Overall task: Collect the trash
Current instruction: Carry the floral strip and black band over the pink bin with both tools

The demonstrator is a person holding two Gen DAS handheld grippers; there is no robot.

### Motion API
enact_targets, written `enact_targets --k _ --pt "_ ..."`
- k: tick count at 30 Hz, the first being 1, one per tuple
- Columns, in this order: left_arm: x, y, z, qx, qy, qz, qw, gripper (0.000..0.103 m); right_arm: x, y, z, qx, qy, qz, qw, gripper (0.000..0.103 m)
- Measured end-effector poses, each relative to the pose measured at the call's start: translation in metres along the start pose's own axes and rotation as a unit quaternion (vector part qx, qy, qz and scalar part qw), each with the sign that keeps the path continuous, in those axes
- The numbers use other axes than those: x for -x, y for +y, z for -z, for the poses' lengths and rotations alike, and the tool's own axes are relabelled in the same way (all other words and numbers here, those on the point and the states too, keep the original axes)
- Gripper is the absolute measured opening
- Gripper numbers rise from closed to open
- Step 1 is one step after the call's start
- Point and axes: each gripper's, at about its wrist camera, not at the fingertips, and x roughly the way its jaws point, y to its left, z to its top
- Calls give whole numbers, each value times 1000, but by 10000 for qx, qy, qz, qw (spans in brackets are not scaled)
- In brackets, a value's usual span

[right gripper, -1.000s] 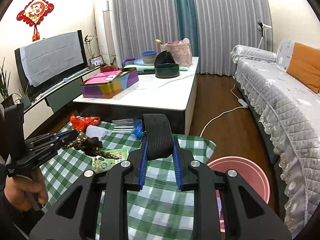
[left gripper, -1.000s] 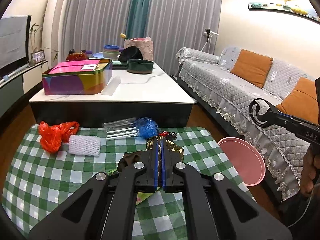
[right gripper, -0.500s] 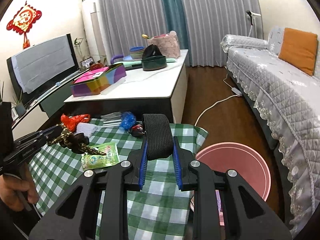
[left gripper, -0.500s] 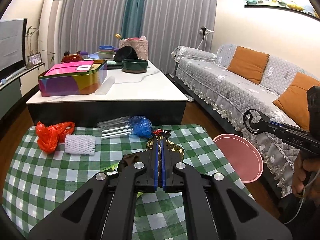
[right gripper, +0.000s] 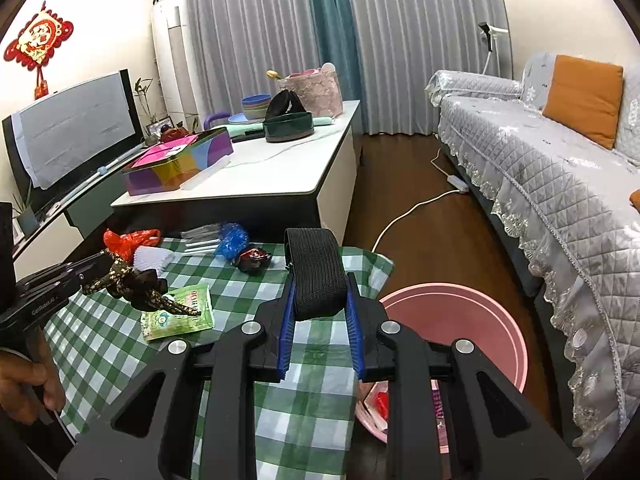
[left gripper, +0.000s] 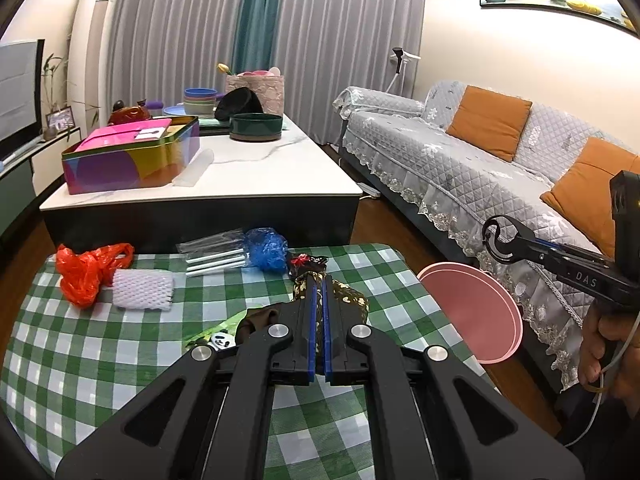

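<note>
The grey quilted sofa [right gripper: 560,184] with orange cushions runs along the right of the room, and the white marble-topped coffee table [left gripper: 248,176] stands beyond the work area, carrying a multicoloured tin [left gripper: 132,156] and a dark green bowl [left gripper: 256,126].

The worktop [left gripper: 100,360], covered in a green-and-white check cloth, fills the foreground. A pink bin [right gripper: 472,320] sits on the wooden floor just beside the worktop's right edge, with some scraps visible in its bottom.

The right tool [right gripper: 320,280] hangs above the worktop's right edge, near the bin, its blue-padded fingers clamped on a loop of wide black elastic band [right gripper: 316,272].

The left tool [left gripper: 319,292] is held over the middle of the worktop, its fingers pressed together on a dark brown gold-patterned fabric tie [right gripper: 132,280], which dangles clear of the cloth in the right wrist view.

Trash lying on the cloth: a crumpled orange plastic bag [left gripper: 84,272] at the far left, touching a white foam net sleeve [left gripper: 142,290]; a clear packet of white straws [left gripper: 216,252]; a crumpled blue plastic bag [left gripper: 266,248] just beside it; a green snack packet [right gripper: 180,312] under the hanging tie; and a small black-and-red wrapper [right gripper: 252,258] near the blue bag.
</note>
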Motion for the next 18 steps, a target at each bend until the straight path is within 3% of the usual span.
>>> enact_targets --k 18 --pt "-18 -28 0 -165 75 196 9996 2 7 -30 -2 -129 -119 268 9995 24"
